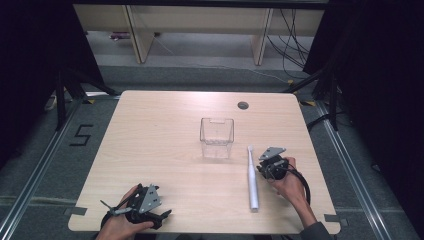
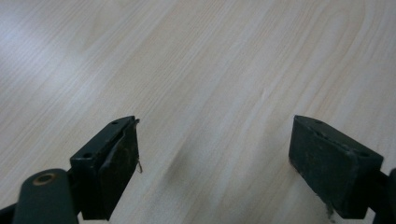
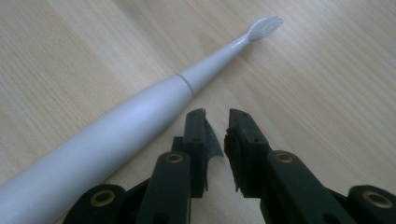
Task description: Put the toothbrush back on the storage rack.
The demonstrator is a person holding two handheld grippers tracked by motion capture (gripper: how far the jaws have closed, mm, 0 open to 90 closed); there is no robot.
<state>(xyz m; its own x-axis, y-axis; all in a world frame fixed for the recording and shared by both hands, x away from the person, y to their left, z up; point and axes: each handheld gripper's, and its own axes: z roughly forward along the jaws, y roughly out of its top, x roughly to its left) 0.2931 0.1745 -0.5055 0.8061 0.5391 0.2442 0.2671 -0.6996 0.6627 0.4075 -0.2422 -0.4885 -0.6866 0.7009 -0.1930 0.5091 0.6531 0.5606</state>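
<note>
A white electric toothbrush point(image 1: 253, 180) lies flat on the wooden table point(image 1: 160, 135), right of centre, its brush head pointing away from me. My right gripper point(image 1: 265, 168) sits just to the right of its neck. In the right gripper view the toothbrush point(image 3: 140, 116) runs along the left of the right gripper point(image 3: 217, 116), whose jaws stand a narrow gap apart with nothing between them. My left gripper point(image 1: 142, 206) rests near the front left edge in a hand. In its own view the left gripper point(image 2: 215, 144) is wide open over bare wood.
A clear plastic box point(image 1: 217, 137) stands upright at the table's middle, just beyond and left of the brush head. A round cable hole point(image 1: 243, 105) sits near the far edge. Dark curtains and cables surround the table.
</note>
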